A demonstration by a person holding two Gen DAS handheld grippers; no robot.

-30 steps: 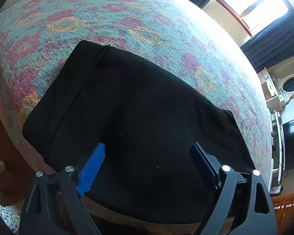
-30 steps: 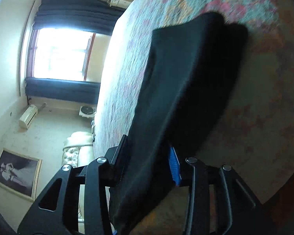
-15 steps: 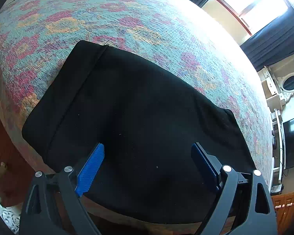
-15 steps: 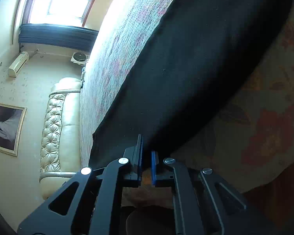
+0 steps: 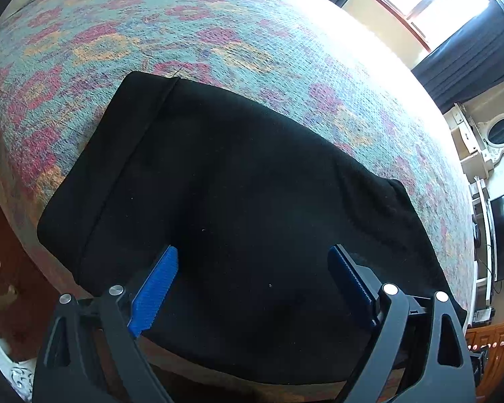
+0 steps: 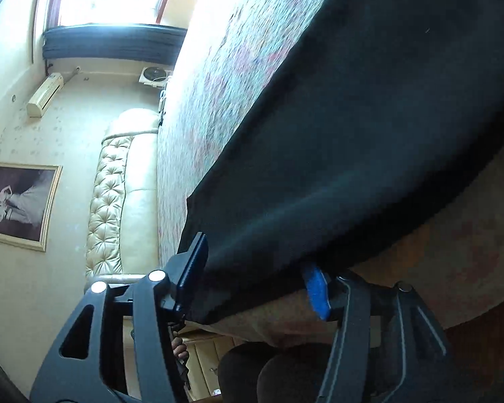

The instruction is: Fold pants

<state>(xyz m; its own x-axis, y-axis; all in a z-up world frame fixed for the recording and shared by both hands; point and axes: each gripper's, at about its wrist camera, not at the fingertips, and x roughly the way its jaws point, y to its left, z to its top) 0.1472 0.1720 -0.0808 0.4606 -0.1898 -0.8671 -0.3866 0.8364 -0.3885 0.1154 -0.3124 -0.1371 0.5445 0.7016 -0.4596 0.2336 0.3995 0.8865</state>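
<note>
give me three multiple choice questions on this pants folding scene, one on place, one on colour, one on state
1. Where do the pants lie?
A. on the patterned bed cover
B. on the tufted sofa
C. on the floor

2. What colour are the pads on the left claw?
A. red
B. blue
C. white

3. How does the right claw stand?
A. shut tight with nothing in it
B. open, with the near edge of the pants between its fingers
C. out of view

Answers:
1. A, the black cloth is spread flat on the floral cover, near its edge.
2. B, both pads show bright blue against the black fingers.
3. B, its two fingers sit wide apart either side of the folded edge.
</note>
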